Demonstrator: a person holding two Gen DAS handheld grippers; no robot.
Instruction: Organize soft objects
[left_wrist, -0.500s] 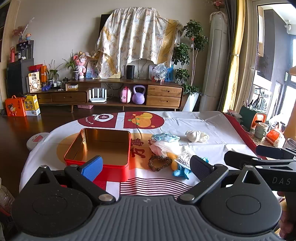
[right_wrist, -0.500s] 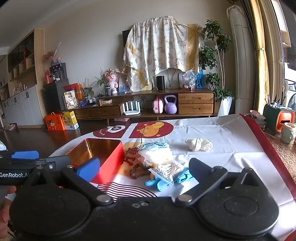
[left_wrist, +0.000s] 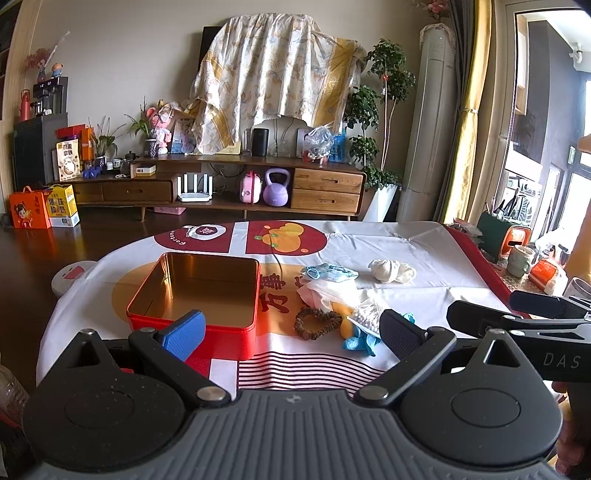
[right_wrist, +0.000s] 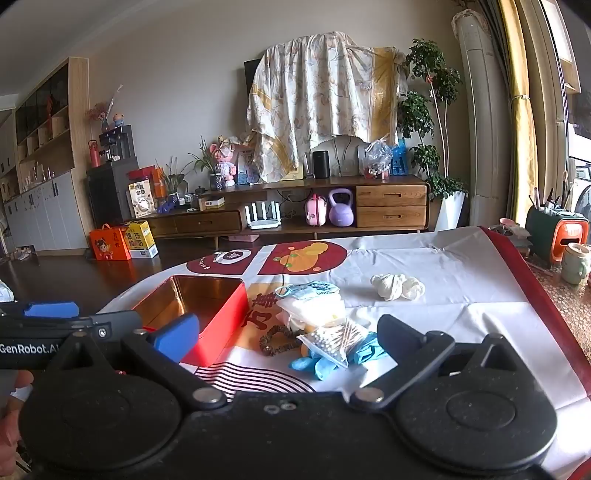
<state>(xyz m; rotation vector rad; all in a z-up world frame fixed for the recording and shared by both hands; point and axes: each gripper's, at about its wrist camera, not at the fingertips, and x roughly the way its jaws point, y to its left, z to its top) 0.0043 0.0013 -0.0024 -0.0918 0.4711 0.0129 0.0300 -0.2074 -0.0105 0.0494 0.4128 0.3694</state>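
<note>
Both claws gape wide and hold nothing. The soft pile (right_wrist: 325, 332) lies on the table just ahead of the right claw (right_wrist: 288, 338), right of the tin (left_wrist: 199, 291); the left claw (left_wrist: 291, 332) seems farther off.

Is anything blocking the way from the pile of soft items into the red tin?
Nothing visible does. The red tin stands open and empty, just left of the pile, with bare tablecloth between. Both grippers, left and right, hover open, short of it.

Red tin (left_wrist: 229, 338), gold inside; blue gloves (right_wrist: 325, 360)
</note>
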